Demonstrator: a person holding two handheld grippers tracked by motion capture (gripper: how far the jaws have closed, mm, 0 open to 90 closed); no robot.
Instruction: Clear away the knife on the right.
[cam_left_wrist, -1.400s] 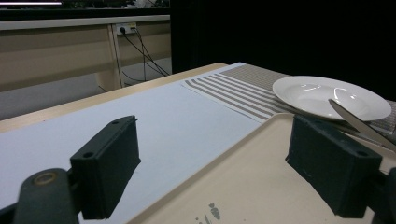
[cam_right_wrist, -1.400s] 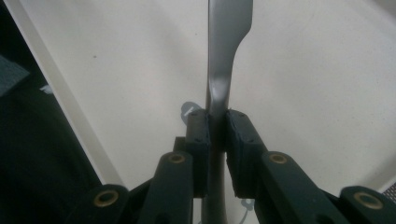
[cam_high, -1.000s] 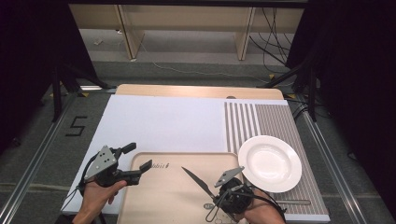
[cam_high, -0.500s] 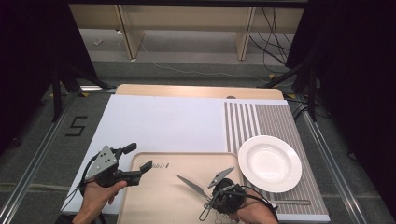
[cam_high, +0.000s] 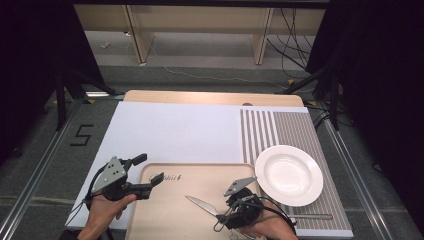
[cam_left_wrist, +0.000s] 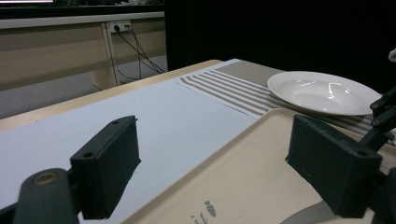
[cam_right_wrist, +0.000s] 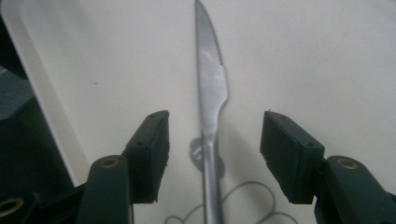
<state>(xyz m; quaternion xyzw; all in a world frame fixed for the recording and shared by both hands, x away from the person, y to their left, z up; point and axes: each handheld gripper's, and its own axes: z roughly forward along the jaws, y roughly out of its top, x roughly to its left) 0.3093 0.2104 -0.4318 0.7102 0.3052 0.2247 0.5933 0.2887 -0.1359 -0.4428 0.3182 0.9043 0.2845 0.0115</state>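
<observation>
While knife (cam_right_wrist: 211, 93) lies on tray (cam_high: 165, 220) btwn right tool (cam_right_wrist: 214, 154)'s spread jaws, left tool (cam_left_wrist: 224, 172) also released.

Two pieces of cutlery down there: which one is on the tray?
The knife: it lies on the tray, between the open right tongs. The other piece lies off the tray, on the striped mat below the plate.
</observation>
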